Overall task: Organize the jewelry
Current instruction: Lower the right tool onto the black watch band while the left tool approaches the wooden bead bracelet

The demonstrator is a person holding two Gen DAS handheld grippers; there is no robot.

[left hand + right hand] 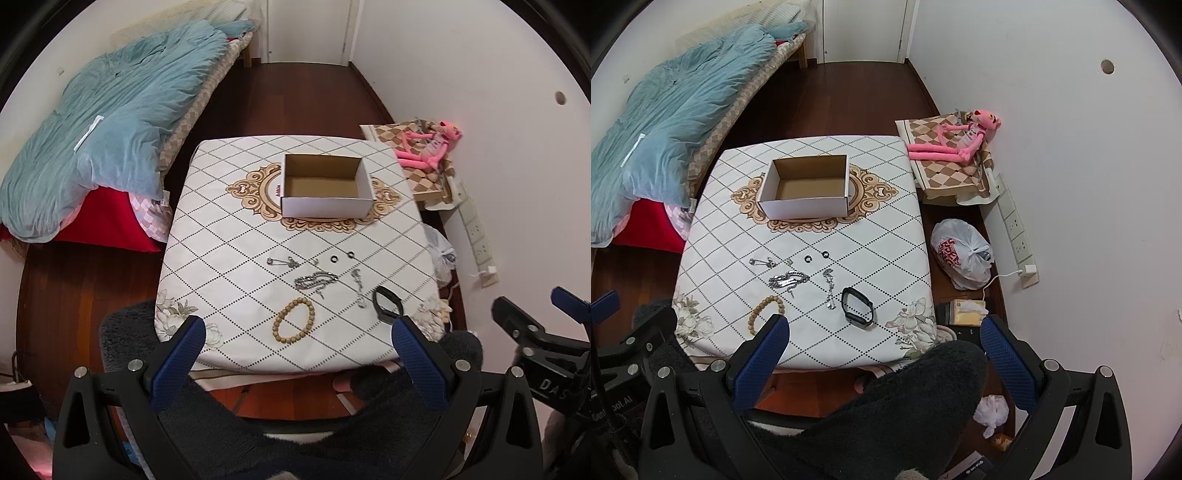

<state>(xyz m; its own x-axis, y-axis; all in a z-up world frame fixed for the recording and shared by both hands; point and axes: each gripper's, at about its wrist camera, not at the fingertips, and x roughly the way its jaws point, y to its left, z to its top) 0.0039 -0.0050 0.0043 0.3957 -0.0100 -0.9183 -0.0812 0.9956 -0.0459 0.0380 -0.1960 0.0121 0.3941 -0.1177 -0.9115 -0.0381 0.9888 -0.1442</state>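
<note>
An open, empty cardboard box (pixel 325 184) (pixel 807 188) stands at the table's middle. Nearer lie a wooden bead bracelet (pixel 294 320) (pixel 764 308), a silver chain pile (pixel 316 279) (pixel 786 278), a safety pin (pixel 282 261) (pixel 762 262), two small black rings (pixel 342 256) (pixel 816 256), a thin silver chain (pixel 358 286) (pixel 829 286) and a black watch band (pixel 386 304) (pixel 857 307). My left gripper (pixel 298 345) and right gripper (pixel 884 341) are both open and empty, held above the table's near edge.
The table (pixel 229 258) has a diamond-patterned cloth. A bed with a blue quilt (pixel 110 122) is on the left. A pink plush toy (pixel 956 140) lies on a cushion at the right wall. A plastic bag (pixel 964 253) and a power strip (pixel 1015 229) lie on the floor at right.
</note>
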